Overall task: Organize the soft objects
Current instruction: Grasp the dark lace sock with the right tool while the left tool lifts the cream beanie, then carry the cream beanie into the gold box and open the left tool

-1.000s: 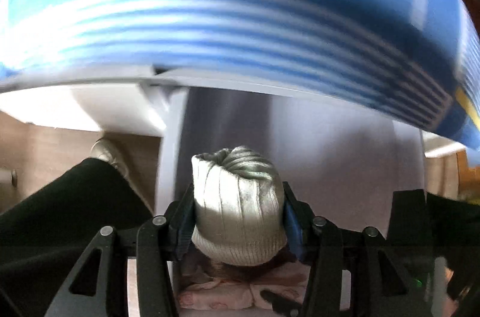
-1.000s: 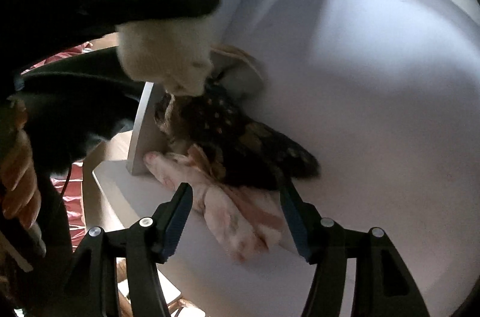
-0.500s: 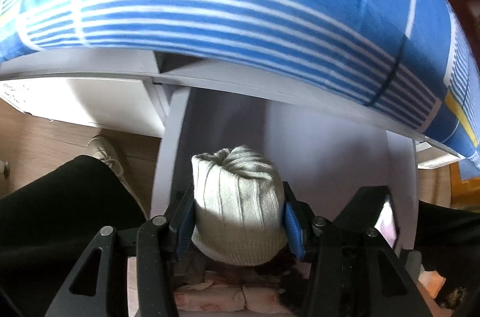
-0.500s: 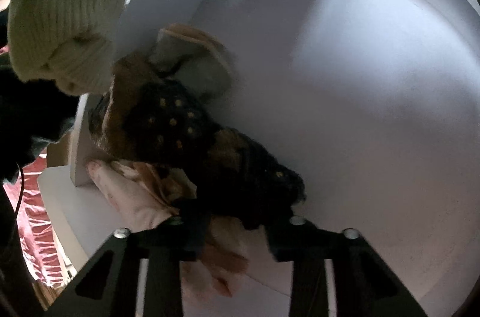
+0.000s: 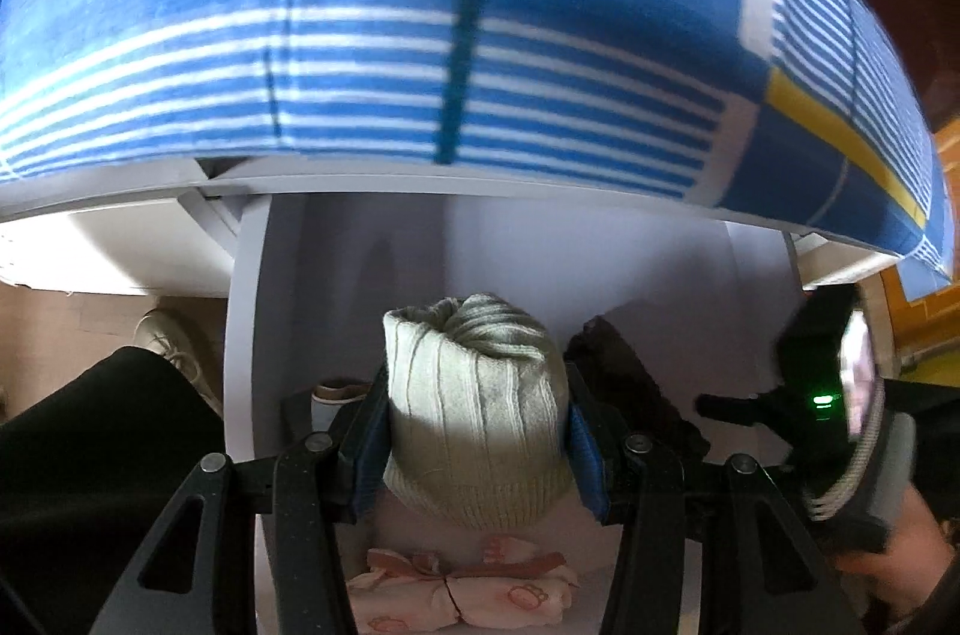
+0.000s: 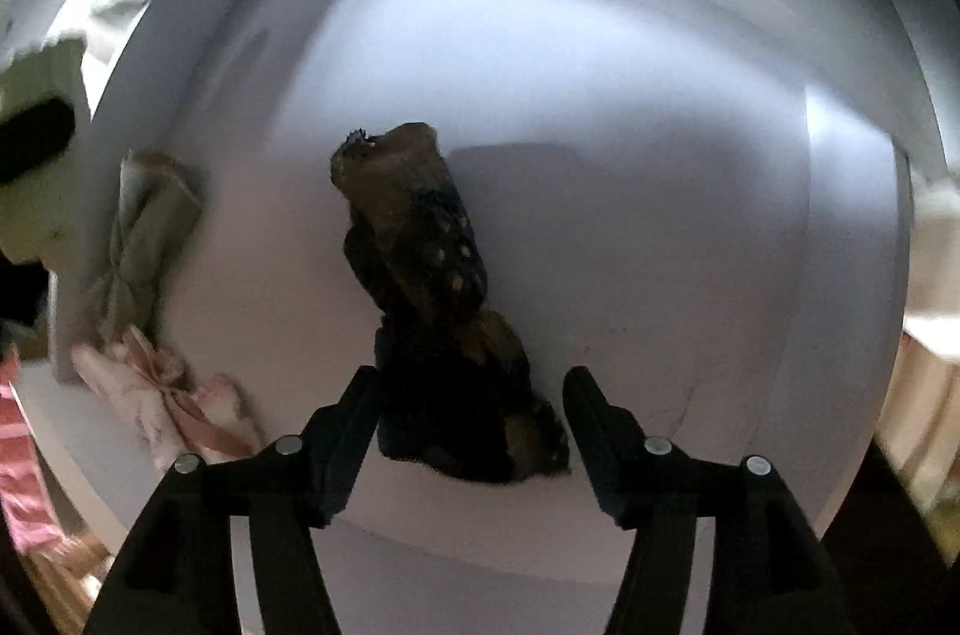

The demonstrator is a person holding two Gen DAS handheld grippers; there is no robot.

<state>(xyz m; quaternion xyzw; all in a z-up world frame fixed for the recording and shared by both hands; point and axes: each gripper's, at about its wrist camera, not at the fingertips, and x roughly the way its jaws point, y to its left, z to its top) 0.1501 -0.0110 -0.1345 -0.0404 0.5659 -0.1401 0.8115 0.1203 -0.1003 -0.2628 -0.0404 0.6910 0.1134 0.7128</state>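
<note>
Holding the cream knitted hat [image 5: 477, 413] in our left gripper [image 5: 477, 446], we have both blue pads pressed into its ribbed sides, the gathered crown pointing away from us, above the white compartment [image 5: 600, 275] of the shelf unit. A blue striped cloth [image 5: 420, 35] lies over the top of that unit.

Our right gripper [image 6: 471, 431] points straight down at the compartment floor, and its jaws have just been opening: they stand apart around the near end of the dark spotted fabric piece [image 6: 432, 263], with no pad pressing on it, so we judge it released. That piece lies along the middle of the floor, from near the front edge toward the back wall. By the left wall sits a beige bundle [image 6: 147, 227], and at the front left corner a pink bundle tied with a ribbon [image 6: 174, 401]; in the left view the pink bundle [image 5: 462, 593] shows just under the hat.

We expect the hat to be light and very soft, squashing rather than slipping, with nothing breakable in it. A mid-body pinch across the ribs, as now, looks the sound hold; the folded brim would also serve. Bare floor shows right of the spotted piece.
</note>
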